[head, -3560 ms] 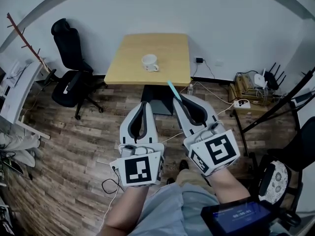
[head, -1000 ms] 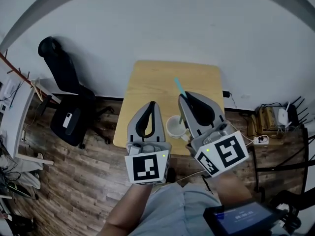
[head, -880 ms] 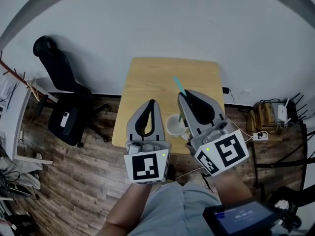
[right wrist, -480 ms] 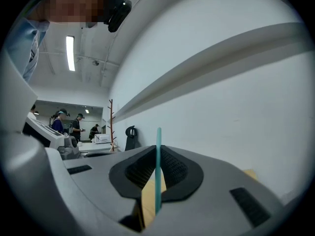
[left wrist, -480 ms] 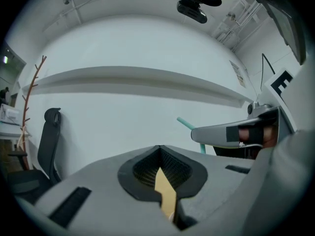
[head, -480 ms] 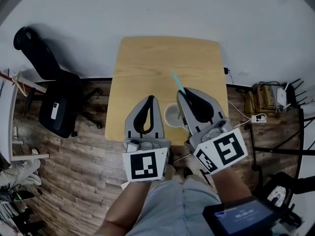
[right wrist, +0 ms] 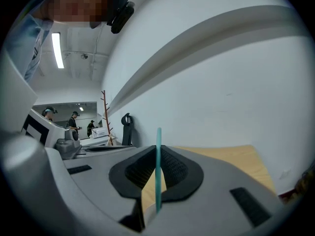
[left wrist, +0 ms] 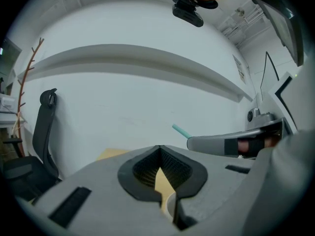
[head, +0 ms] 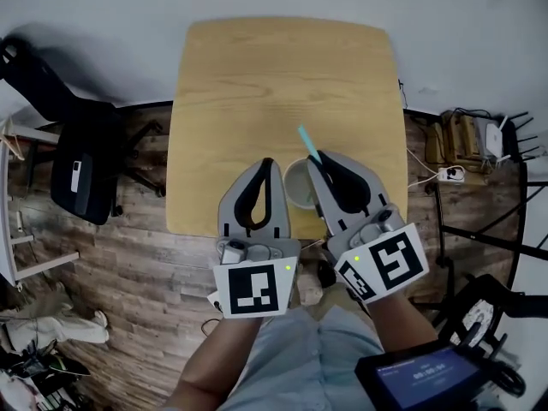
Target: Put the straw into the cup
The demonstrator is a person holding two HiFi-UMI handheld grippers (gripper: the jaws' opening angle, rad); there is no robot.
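Observation:
A teal straw [head: 306, 141] [right wrist: 158, 168] sticks up and away from my right gripper [head: 318, 162] [right wrist: 157, 154], which is shut on it. In the head view a white cup [head: 298, 183] stands on the light wooden table [head: 257, 84] near its front edge, between the two grippers and partly hidden by them. My left gripper [head: 265, 166] [left wrist: 158, 154] is shut with nothing between its jaws, just left of the cup. The cup's rim [left wrist: 169, 209] shows low in the left gripper view, and the straw [left wrist: 180, 130] with the right gripper's jaw shows at the right.
A black office chair [head: 73, 165] stands left of the table on the wooden floor. Cables, a power strip [head: 450, 175] and a router lie on the right. A white wall runs behind the table. A screen [head: 419, 378] sits at the lower right.
The view has come closer over the table; the cup now lies between the two grippers near the front edge. The right gripper keeps its hold on the straw.

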